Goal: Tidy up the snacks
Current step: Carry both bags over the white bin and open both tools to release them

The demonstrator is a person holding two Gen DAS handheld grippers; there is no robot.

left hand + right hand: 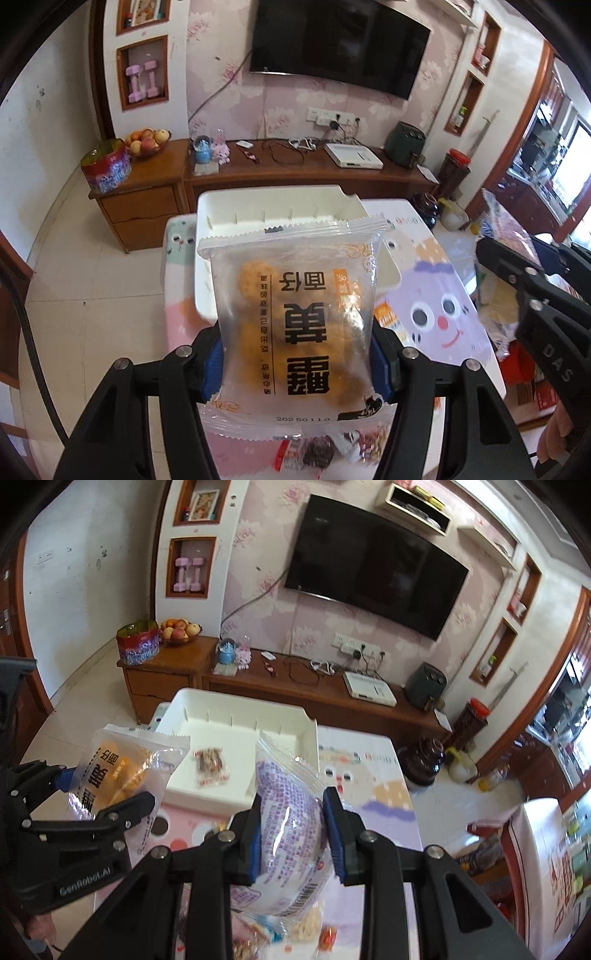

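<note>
The left gripper point(295, 354) is closed about halfway on a frosted clear packet of golden round biscuits with black lettering point(295, 317), its blue pads pressing the packet's two long edges. The right gripper point(293, 834) is clamped narrowly on a crinkly plastic packet with purple print point(288, 823), squeezing it at the middle. Both packets hang above the near part of the cartoon-printed table cover point(380, 797), with the white plastic tray with a slotted inner wall point(236, 716) just beyond them. One small dark-and-red wrapped sweet point(211, 766) already lies on the tray floor, left of centre.

The step appears to be carrying both packets into the tray. It would go best by bringing each one clear over the near rim, lowering it close to the floor, then letting go. The biscuit packet should land left and the purple one right, so neither covers the sweet nor the other.
</note>
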